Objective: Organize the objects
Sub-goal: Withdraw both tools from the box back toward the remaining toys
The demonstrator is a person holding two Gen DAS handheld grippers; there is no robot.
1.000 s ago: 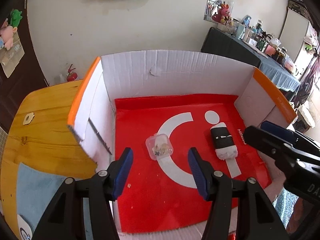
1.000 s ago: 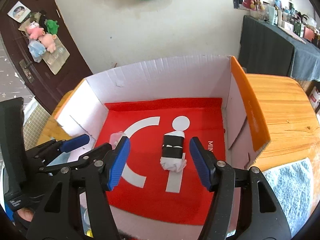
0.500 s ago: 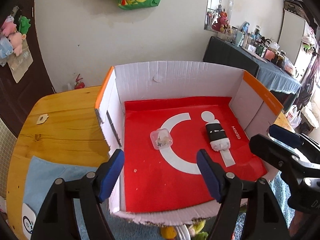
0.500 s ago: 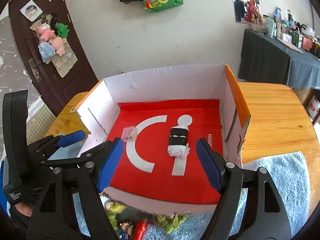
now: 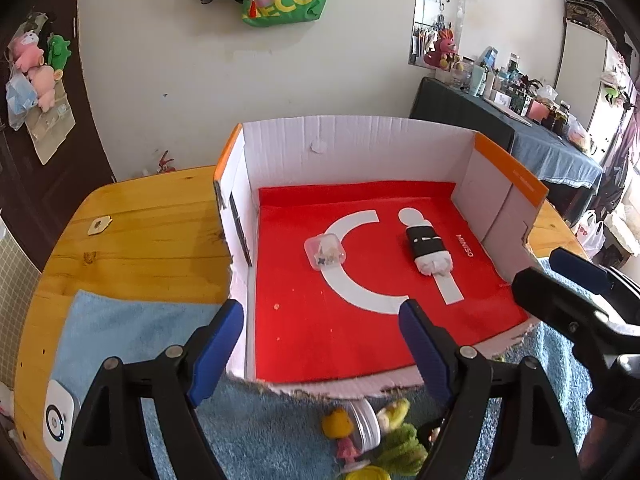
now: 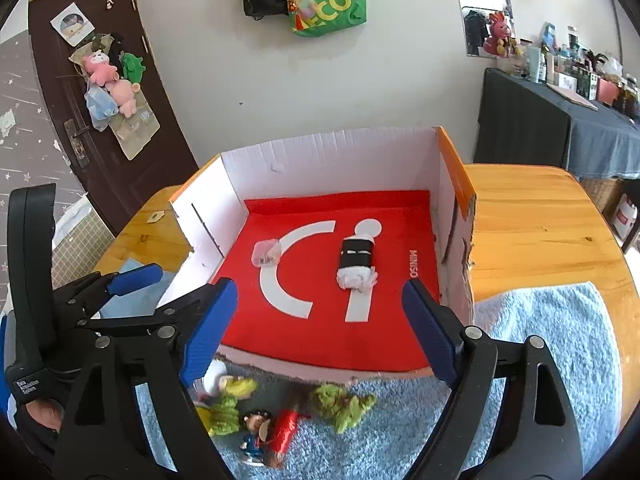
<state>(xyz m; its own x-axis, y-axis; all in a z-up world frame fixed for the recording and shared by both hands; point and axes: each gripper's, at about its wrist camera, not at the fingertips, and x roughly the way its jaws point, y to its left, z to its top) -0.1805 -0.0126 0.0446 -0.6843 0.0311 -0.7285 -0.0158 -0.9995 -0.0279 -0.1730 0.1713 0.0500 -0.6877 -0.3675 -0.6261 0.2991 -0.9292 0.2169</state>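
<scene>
An open cardboard box with a red liner stands on the wooden table; it also shows in the right wrist view. Inside lie a small clear plastic case and a black-and-white roll. My left gripper is open and empty, above the box's front edge. My right gripper is open and empty, also above the front edge. Small toys lie on the blue towel in front of the box: green plush pieces, a little figure, a red roll, a round tin.
A blue towel covers the near table. A white device lies on the towel at the left. The wooden table extends left and right of the box. A dark table with clutter stands behind.
Both grippers have pulled back and up from inside the box, still open and empty. The box's front edge and the toys on the towel have come into view.
</scene>
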